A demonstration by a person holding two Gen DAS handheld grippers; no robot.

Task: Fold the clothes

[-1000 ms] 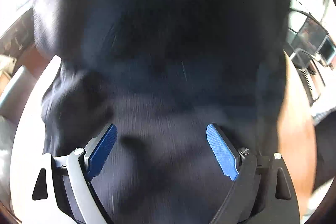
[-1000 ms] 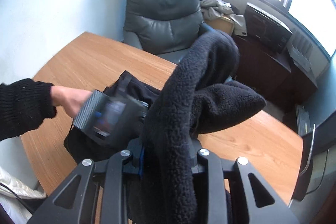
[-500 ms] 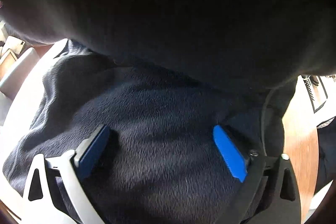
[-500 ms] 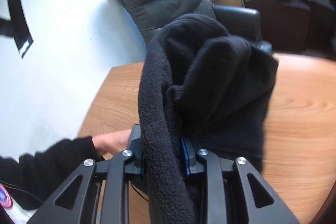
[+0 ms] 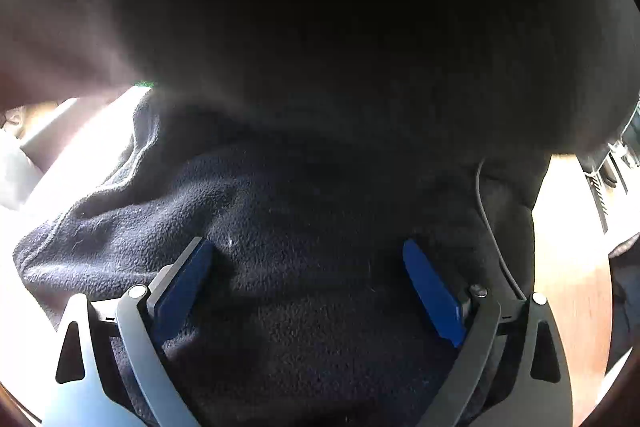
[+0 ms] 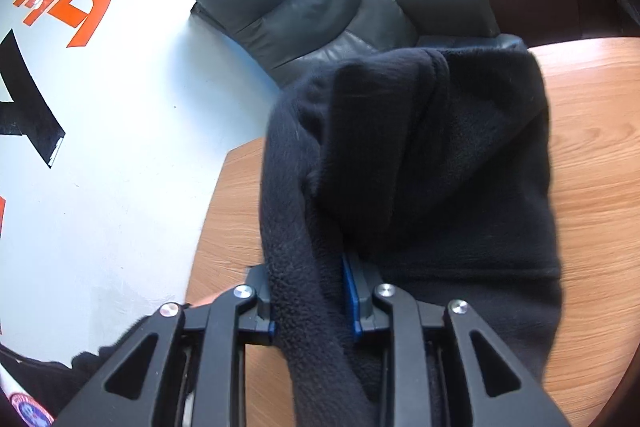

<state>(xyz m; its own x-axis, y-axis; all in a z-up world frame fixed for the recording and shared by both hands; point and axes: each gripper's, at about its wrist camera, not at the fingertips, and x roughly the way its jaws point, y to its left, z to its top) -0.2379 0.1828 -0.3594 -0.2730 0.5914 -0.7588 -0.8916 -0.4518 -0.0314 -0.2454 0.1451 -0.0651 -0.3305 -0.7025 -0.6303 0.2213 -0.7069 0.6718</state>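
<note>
Plainly the black fleece garment is soft, thick and limp; it looks light, sags wherever unsupported, and its nap should resist slipping. The right hand-held gripper has a bunched fold of it between its pads, jaws narrow and closing, the rest draping forward from the fingertips onto the wooden surface. The left hand-held gripper stands wide and opening over more fleece lying under and ahead of it, pads not pressing. Best hold, I'd judge, is a seam or hem edge rather than bulk. Crumpled as it is, its long axis cannot be told.
</note>
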